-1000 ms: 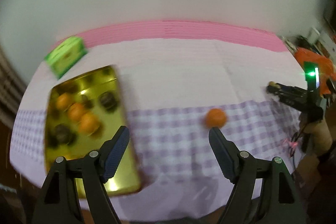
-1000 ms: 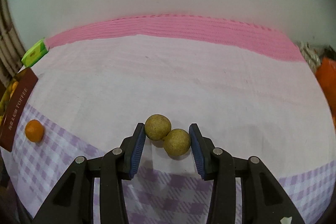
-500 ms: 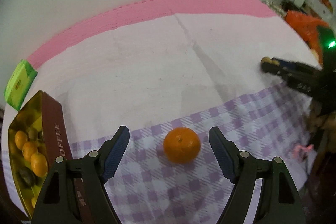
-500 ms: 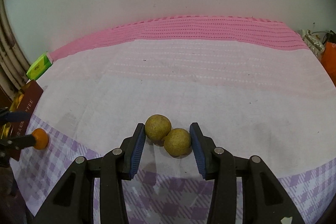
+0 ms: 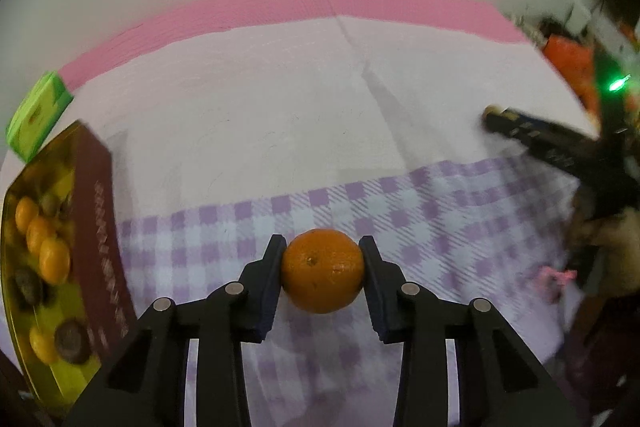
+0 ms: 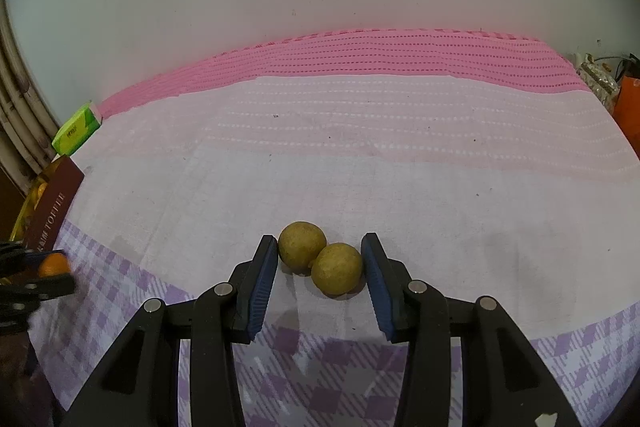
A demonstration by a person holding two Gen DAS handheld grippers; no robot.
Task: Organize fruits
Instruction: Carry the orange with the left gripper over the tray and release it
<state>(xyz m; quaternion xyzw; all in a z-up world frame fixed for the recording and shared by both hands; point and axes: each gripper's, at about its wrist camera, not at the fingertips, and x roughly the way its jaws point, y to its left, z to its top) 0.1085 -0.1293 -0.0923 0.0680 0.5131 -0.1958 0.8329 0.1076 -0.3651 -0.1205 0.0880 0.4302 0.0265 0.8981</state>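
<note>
My left gripper (image 5: 322,251) is clamped on the orange (image 5: 322,270), both pads pressed to its sides over the purple-checked cloth (image 5: 440,211), with the gold tin (image 5: 24,267) of fruit off to my left. My right gripper (image 6: 319,255) brackets two yellow-green fruits (image 6: 302,251) resting on the cloth, its jaws narrow; whether they grip, I cannot tell.

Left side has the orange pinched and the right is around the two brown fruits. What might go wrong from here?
1. The left gripper holds the orange only at its round sides, so it may slip out on the way to the tin.
2. The right gripper brackets two touching brown fruits at once; closing may squeeze one out and send it rolling across the tablecloth.
</note>
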